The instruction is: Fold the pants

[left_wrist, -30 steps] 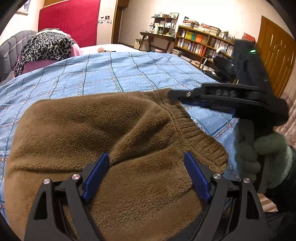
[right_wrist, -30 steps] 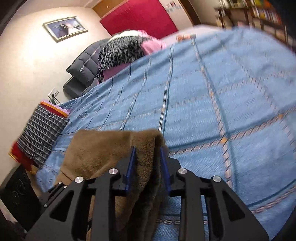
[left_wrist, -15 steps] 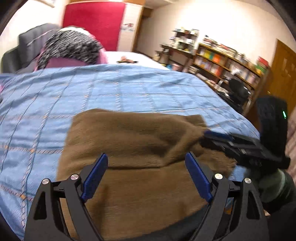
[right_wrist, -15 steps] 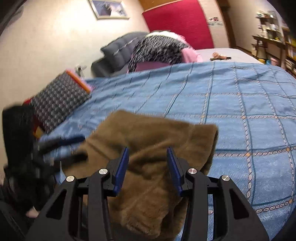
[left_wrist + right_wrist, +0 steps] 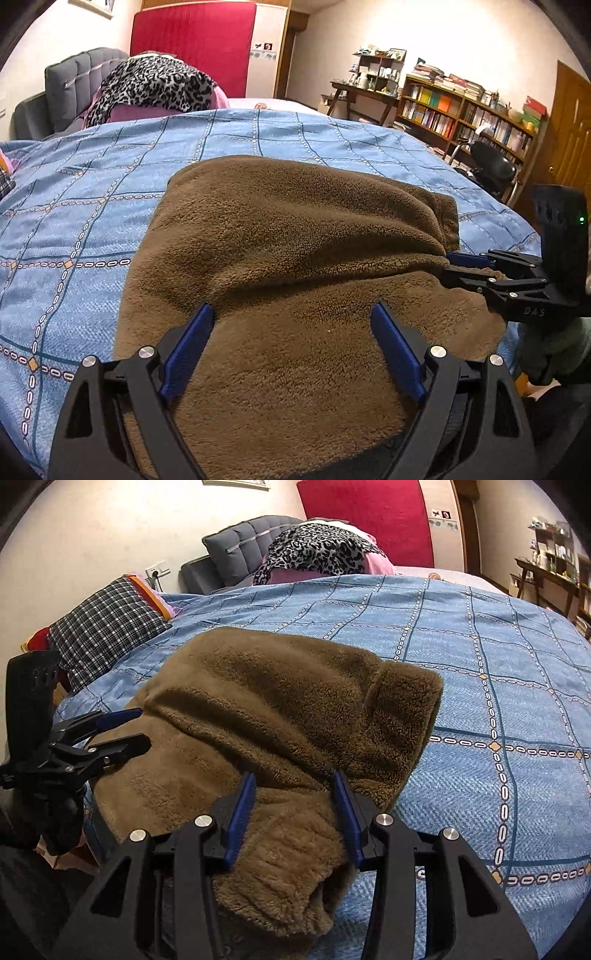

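A blue checked bed [image 5: 92, 206] is carrying the folded brown pants [image 5: 295, 277]; a bookshelf [image 5: 461, 110] is standing upper right. The left gripper [image 5: 291, 339] jaws are opening wide over them, while the right gripper [image 5: 295, 805] jaws are straddling a fold, half spread.

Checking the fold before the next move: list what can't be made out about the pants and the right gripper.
1. Pants, near end: cut off by the bottom edge in both wrist views.
2. Layers under the top fold: covered by the fleece itself, both views.
3. Right gripper grip: in the right wrist view fleece fills the gap, so whether the pads press it or only straddle it cannot be told.
4. Titles on the bookshelf: left wrist view, too small.
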Demonstrator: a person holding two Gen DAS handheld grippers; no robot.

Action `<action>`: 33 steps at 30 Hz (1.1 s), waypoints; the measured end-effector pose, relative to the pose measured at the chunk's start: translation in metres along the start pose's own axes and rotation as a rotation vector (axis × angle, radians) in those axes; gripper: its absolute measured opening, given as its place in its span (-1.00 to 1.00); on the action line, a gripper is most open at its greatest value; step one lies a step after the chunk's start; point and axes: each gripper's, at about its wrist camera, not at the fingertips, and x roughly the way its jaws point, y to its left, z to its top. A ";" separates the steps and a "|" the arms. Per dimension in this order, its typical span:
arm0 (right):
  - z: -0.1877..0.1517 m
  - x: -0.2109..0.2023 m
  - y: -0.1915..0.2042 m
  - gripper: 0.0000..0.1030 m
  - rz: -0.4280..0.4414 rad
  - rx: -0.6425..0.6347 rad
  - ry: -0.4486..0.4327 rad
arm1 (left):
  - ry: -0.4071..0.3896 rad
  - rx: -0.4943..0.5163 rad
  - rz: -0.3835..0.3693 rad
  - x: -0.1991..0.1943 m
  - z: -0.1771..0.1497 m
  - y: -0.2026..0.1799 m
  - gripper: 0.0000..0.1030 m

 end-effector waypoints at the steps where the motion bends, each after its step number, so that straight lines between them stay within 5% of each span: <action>1: -0.002 0.000 -0.001 -0.14 0.000 0.001 -0.007 | -0.001 0.004 0.000 0.000 0.000 -0.001 0.70; 12: 0.000 -0.001 -0.002 -0.11 -0.005 0.035 -0.014 | -0.009 -0.164 -0.036 -0.016 0.047 0.029 0.72; 16: 0.001 -0.001 -0.002 -0.11 -0.001 0.040 -0.012 | 0.006 -0.146 0.001 -0.008 0.073 0.031 0.72; 24: 0.001 0.000 -0.005 -0.11 0.006 0.051 -0.019 | 0.088 -0.161 -0.085 0.028 0.113 0.041 0.60; 33: -0.004 -0.001 -0.008 -0.10 0.020 0.053 -0.030 | 0.150 -0.246 -0.035 0.078 0.098 0.070 0.57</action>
